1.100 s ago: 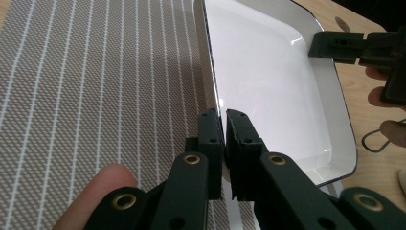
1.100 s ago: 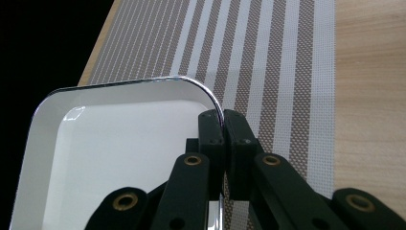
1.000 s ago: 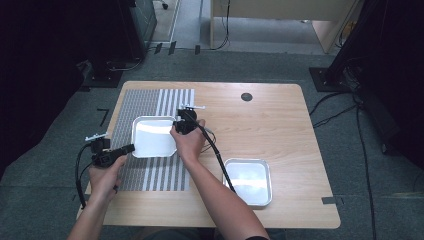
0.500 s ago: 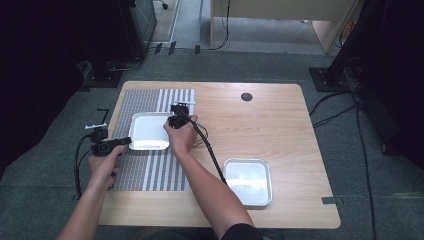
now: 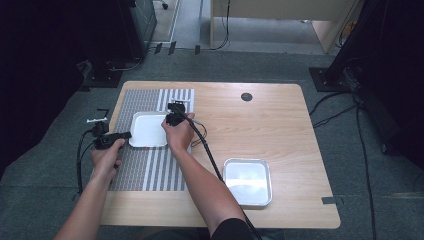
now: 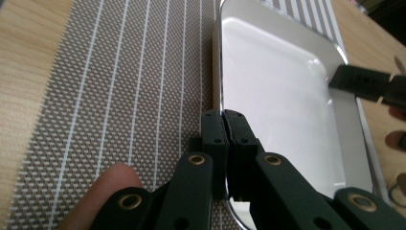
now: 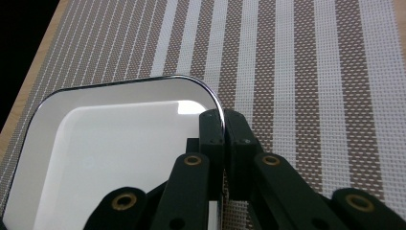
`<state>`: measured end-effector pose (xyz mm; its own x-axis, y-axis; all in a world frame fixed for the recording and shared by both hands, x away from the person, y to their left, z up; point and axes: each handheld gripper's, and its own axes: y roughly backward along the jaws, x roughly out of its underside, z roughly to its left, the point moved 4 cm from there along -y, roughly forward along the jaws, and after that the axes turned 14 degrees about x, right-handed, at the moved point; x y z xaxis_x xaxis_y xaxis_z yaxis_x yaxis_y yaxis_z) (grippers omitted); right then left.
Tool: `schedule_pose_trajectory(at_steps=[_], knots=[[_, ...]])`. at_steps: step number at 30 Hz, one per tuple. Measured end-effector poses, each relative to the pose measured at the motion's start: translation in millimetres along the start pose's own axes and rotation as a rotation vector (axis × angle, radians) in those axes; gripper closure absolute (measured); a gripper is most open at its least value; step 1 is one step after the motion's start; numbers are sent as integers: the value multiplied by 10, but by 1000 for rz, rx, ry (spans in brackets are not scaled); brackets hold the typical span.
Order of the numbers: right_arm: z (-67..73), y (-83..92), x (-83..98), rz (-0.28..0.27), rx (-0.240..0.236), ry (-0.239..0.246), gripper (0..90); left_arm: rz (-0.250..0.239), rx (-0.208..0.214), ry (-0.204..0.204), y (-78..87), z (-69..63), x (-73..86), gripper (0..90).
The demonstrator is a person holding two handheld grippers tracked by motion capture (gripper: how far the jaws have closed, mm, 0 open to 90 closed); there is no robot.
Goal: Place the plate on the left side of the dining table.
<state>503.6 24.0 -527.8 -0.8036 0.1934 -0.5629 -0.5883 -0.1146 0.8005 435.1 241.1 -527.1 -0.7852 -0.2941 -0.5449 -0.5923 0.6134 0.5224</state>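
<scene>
A white rectangular tray [image 5: 148,129] lies on the striped placemat [image 5: 150,170] at the table's left. My left gripper [image 5: 125,134] is shut on the tray's left rim, and in the left gripper view its jaws [image 6: 224,125] pinch that thin edge of the tray [image 6: 277,96]. My right gripper [image 5: 172,118] is shut on the tray's far right rim; in the right gripper view its jaws [image 7: 223,125] clamp the rim near a rounded corner of the tray [image 7: 119,143]. The tray is empty.
A second, metal-rimmed tray [image 5: 247,181] sits on bare wood at the front right. A black round grommet [image 5: 246,96] is set in the tabletop at the back. Cables trail from both grippers across the table and off its left edge.
Both hands and the tray between them have shifted left and slightly away along the placemat. Both grippers stay shut on the rim.
</scene>
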Motion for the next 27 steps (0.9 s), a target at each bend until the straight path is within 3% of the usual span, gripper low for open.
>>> schedule_pose_trajectory(at_steps=[12, 16, 19, 22, 24, 25, 27], knots=[[-27, -61, 1, 16, 25, -69, 883, 4, -19, -2, -91, 3, -86, 892], [-18, -61, 6, 7, 28, -68, 881, -2, -20, 0, -104, 6, -88, 890], [-14, -55, 20, -5, 26, -52, 800, -10, -21, 0, -104, 3, -91, 884], [-24, -29, 16, -24, 2, -65, 680, -30, -28, -21, -62, -32, -103, 779], [-40, 15, -4, -71, -56, -63, 556, -50, -26, -50, -23, -78, -112, 687], [-49, 39, -11, -110, -75, -42, 539, -60, -39, -67, -5, -105, -115, 625], [-84, 61, -3, -138, -63, 3, 515, -79, -50, -94, 36, -156, -115, 523]])
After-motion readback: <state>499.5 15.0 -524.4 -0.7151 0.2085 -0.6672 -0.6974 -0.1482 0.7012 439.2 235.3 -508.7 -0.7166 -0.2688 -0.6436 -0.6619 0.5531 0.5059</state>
